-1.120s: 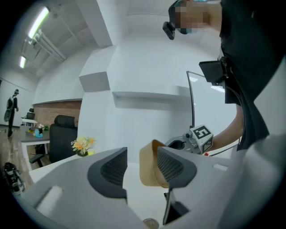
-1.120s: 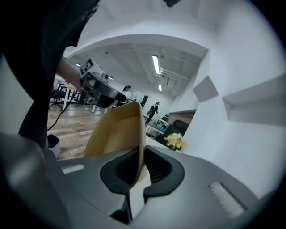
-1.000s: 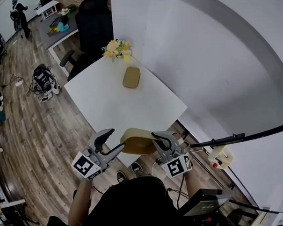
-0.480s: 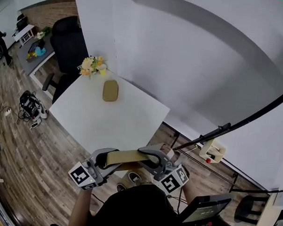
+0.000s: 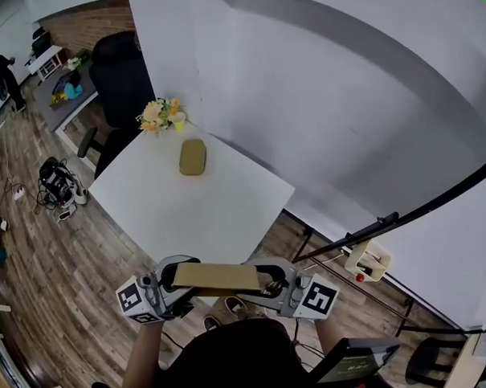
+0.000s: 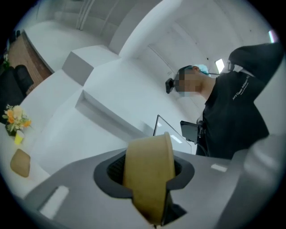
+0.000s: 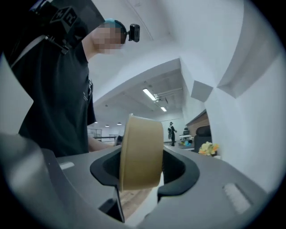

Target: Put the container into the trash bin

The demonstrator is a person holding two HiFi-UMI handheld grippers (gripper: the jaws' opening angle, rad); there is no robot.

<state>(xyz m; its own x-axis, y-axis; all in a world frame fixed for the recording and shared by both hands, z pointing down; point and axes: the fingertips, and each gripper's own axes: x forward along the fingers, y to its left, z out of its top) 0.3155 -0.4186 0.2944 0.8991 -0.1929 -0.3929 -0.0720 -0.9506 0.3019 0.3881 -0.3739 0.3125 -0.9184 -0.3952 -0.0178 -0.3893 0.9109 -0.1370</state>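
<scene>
Tan paperboard makes up the shallow round container (image 5: 217,276), which hangs in the air close to the person's body, past the near edge of the white square table (image 5: 218,212) and above the wooden floor. It is bridged between the two grippers. The left gripper (image 5: 187,279) has one end between its jaws, which are closing, with the pads against the container's walls. The right gripper (image 5: 263,280) has the other end between its jaws, which are opening, so I judge that side loose and the left one to be carrying it. A bowl like this is probably light and thin-walled, so it should dent or fold if pinched hard across the open mouth. It is likely stiffest at the rolled rim and the flat base. The smooth sides could slide on the pads, so a modest grip spanning rim to base looks safest. No trash bin shows in any view. A matching tan lid (image 5: 193,157) lies far off on the table.
</scene>
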